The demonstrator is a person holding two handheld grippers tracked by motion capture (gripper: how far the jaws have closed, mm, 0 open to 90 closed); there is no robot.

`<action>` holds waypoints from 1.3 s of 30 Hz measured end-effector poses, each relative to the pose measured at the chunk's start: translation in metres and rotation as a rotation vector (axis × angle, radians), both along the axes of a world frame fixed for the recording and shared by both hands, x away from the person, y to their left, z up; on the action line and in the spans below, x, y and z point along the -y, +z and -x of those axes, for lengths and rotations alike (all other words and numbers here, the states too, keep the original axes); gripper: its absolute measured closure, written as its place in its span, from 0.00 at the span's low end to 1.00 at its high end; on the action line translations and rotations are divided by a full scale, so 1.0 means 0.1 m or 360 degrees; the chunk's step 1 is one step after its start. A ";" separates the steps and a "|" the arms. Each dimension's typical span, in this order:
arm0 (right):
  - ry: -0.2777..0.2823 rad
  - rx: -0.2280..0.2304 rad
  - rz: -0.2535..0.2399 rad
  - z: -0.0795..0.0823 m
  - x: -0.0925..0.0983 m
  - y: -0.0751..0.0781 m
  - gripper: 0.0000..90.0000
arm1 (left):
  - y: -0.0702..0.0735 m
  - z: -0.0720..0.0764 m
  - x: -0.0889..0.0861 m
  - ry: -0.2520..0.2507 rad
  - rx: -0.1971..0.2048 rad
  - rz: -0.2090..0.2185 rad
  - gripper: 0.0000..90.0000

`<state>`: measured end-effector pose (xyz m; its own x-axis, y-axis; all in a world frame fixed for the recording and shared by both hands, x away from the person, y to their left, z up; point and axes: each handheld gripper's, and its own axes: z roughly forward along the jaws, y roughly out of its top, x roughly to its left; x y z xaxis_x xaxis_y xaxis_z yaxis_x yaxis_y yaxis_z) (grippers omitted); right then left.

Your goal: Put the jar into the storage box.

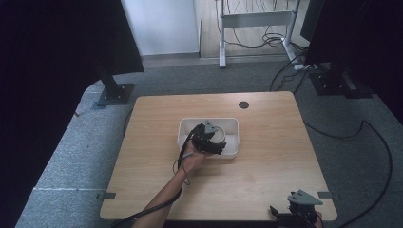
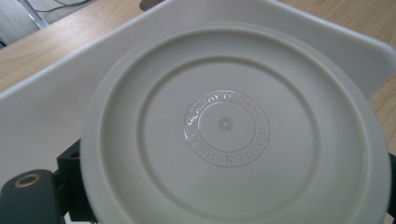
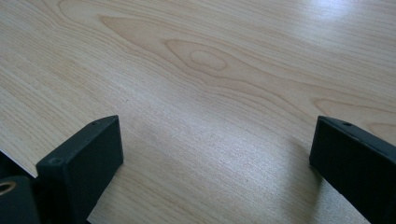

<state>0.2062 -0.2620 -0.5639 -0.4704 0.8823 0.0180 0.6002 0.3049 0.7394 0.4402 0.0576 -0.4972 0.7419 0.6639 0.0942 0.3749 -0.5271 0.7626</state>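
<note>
Your left gripper (image 1: 212, 140) grips the round lid (image 2: 233, 126) inside the white bin (image 1: 232, 124), close to its walls. Your right gripper (image 1: 298, 211) rests with jaws apart at the table (image 1: 266, 161) edge, bare wood ahead.

The white lid (image 2: 233, 130) bears an embossed ring — "HEALTHY · ORGANIC · VITALITY · NATURAL".

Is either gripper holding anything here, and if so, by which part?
The left gripper appears to hold a round white plate by its rim, over the white bin. The right gripper is open and holds nothing.
</note>
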 end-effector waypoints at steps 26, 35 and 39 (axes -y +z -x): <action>0.0000 0.0001 0.0001 0.00 0.00 0.00 0.03 | -0.16 -0.09 0.08 0.0037 -0.0160 -0.0116 0.07; 0.0000 0.0002 0.0001 0.01 0.00 0.00 0.03 | -0.12 -0.06 0.06 0.0054 -0.0133 -0.0057 0.04; -0.0001 0.0001 0.0002 0.01 0.00 0.00 0.03 | -0.07 -0.03 0.05 0.0051 -0.0108 -0.0034 0.04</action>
<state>0.2056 -0.2623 -0.5639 -0.4699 0.8825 0.0167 0.5997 0.3054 0.7396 0.4437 0.0524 -0.5045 0.7254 0.6858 0.0586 0.4424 -0.5298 0.7236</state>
